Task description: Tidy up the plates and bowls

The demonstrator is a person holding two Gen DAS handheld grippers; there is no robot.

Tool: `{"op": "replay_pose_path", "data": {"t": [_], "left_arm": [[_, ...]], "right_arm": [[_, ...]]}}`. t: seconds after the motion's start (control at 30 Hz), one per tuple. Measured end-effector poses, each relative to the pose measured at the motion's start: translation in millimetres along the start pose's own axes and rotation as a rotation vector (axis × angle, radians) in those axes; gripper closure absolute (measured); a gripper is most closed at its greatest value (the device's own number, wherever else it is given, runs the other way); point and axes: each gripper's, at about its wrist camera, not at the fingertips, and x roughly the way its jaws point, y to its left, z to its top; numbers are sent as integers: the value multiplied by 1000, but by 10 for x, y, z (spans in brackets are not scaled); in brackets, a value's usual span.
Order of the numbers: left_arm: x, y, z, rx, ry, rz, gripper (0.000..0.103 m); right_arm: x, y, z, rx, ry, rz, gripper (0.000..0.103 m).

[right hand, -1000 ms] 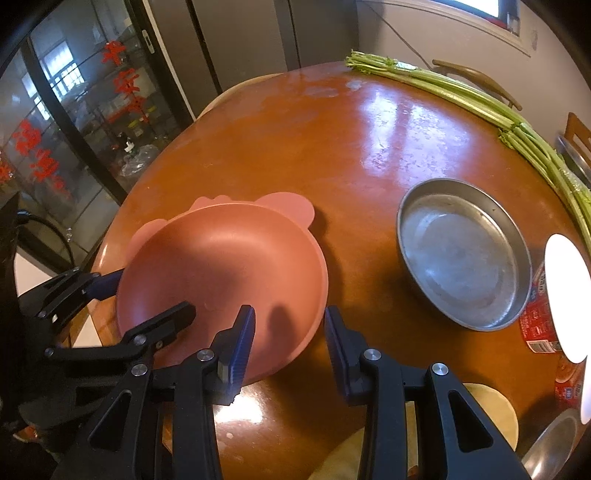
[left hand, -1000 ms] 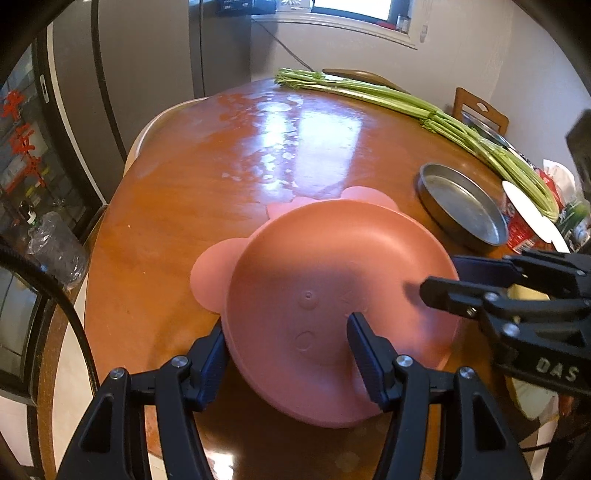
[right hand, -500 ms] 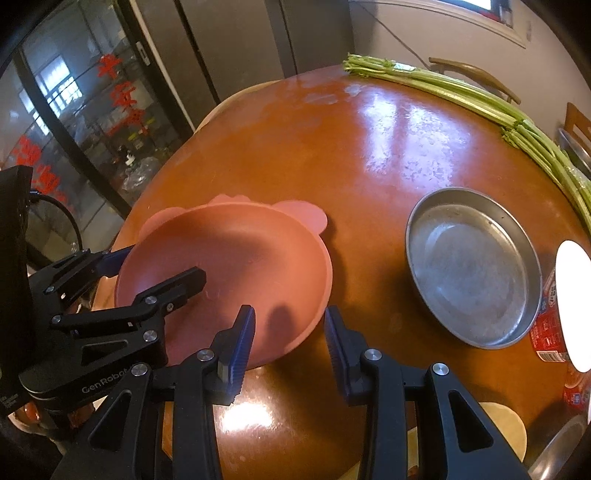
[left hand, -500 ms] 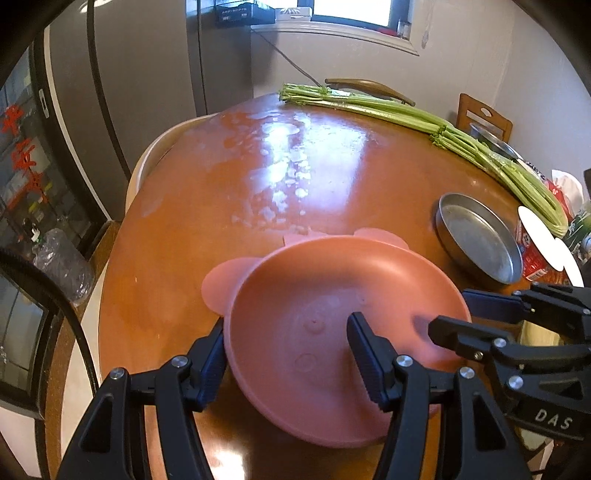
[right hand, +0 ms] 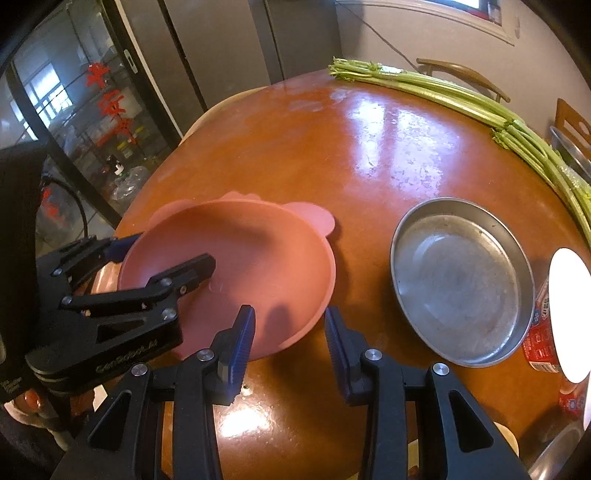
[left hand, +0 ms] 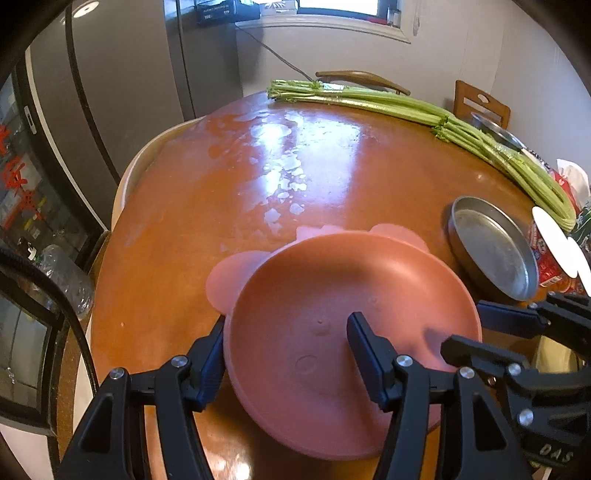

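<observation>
Above worktop [left hand: 229, 206], pink bowl [left hand: 332, 302] pinched at rim by left tool [left hand: 286, 341], right tool [right hand: 290, 330] narrow, empty; possible slip from one-sided grip.

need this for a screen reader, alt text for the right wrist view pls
The left gripper grips the rim of a pink bowl on a round wooden table; the right gripper is open near it, a metal pan alongside.

"GenRobot.AI" on left claw [right hand: 173, 254]

a big round brown table [left hand: 229, 192] shines under window [left hand: 338, 4] light. gray fridge [left hand: 122, 74] behind, wooden chair [left hand: 480, 105] by the wall.
</observation>
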Motion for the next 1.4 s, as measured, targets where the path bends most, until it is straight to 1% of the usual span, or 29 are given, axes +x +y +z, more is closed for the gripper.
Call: {"op": "replay_pose_path", "data": {"t": [0.2,0.33,0.63,0.73,0.83,0.93,0.97,1.1,1.27,1.33,1.4], "left_arm": [[148,27,58,-3,22,-6,41],[200,63,102,-13,26,-25,41],[240,64,154,-3,28,-49,40],[252,50,176,9,28,-60,40],[266,24,195,19,27,-63,40],[281,24,217,18,24,-64,40],[287,26,228,18,24,-63,40],[308,36,256,15,24,-61,40],[324,3,276,29,21,-69,39],[327,6,282,30,20,-64,39],[336,18,300,25,21,-62,39]], "right_arm": [[54,-13,20,0,6,2,62],[75,-18,39,0,10,5,62],[88,25,-1,-5,28,12,61],[69,-9,-21,14,31,33,61],[27,-18,-46,12,29,23,61],[-3,-81,-43,27,16,-36,61],[-12,-110,-36,36,10,-41,61],[-34,-143,-2,51,-7,-50,61],[-35,-14,22,5,-12,-34,60],[-9,28,51,-9,-11,-54,59],[2,44,65,-10,-10,-55,59]]}}
